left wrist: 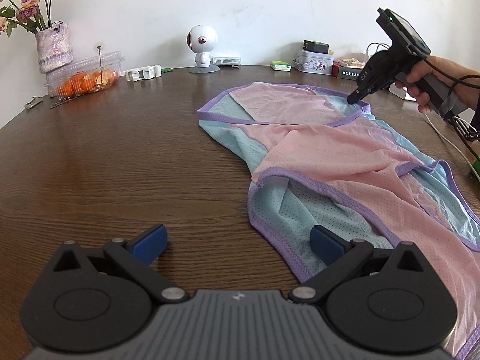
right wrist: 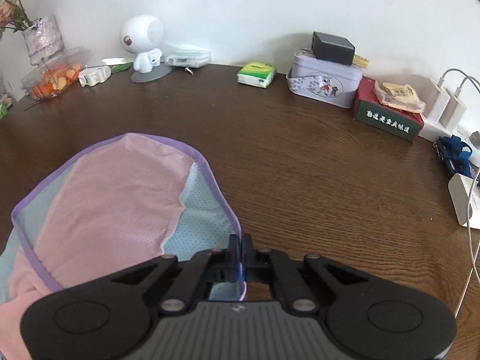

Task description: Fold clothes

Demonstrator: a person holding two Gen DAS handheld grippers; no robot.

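Note:
A pink and light-blue mesh garment (left wrist: 315,138) with purple trim lies spread over the right half of the brown wooden table (left wrist: 120,156). My left gripper (left wrist: 237,240) stands open at the garment's near left edge; its right blue pad (left wrist: 325,244) is over the blue fabric, its left pad over bare wood. At the far right corner, a hand holds my right gripper (left wrist: 355,97) tip-down on the purple hem. In the right wrist view the garment (right wrist: 114,198) fills the lower left, and my right gripper (right wrist: 241,243) is shut on its purple hem (right wrist: 210,174).
Along the back wall stand a vase of dried flowers (left wrist: 54,46), a clear box of oranges (left wrist: 85,75), a white robot figure (left wrist: 201,48), a tissue pack (right wrist: 256,73), a tin (right wrist: 325,82) and a red-green box (right wrist: 387,112). Chargers and cables (right wrist: 447,105) lie at the right edge.

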